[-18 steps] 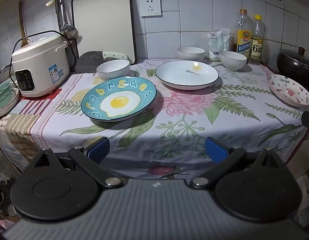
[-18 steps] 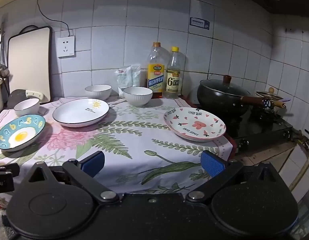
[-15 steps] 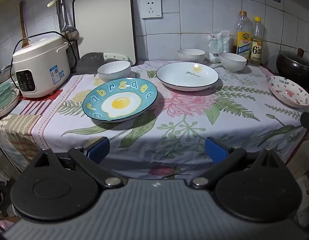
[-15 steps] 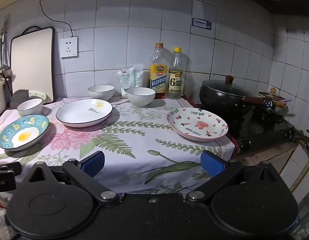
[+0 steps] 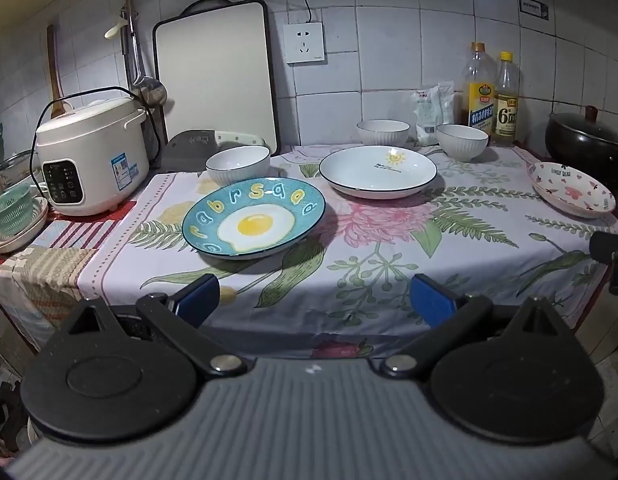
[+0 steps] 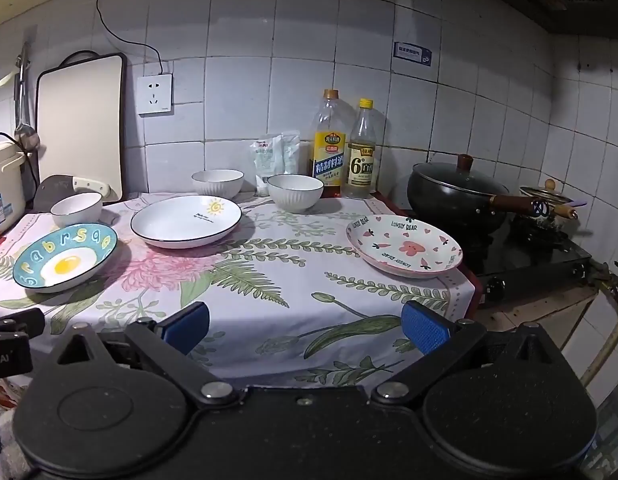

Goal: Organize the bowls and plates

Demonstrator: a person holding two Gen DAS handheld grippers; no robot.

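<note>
On the flowered tablecloth (image 5: 389, 264) lie a blue plate with a fried egg picture (image 5: 253, 218) (image 6: 65, 257), a white plate with a sun (image 5: 377, 172) (image 6: 186, 221) and a pink-patterned plate (image 5: 571, 194) (image 6: 404, 245) near the right edge. Three white ribbed bowls stand behind them: one at the left (image 5: 237, 164) (image 6: 76, 209), two at the back (image 5: 383, 132) (image 5: 462, 142). My left gripper (image 5: 313, 298) hangs open before the table's front edge, below the blue plate. My right gripper (image 6: 305, 326) is open too, over the front edge, nothing between its fingers.
A rice cooker (image 5: 91, 156), a cleaver (image 5: 197, 148) and a cutting board (image 5: 215, 76) stand at the left and back. Two bottles (image 6: 345, 152) and packets lean at the wall. A black lidded pan (image 6: 457, 196) sits on the stove at the right.
Both views have tilted up and drawn back a little, so the dishes sit slightly lower in the picture. Nothing on the table has moved; both grippers stay open.
</note>
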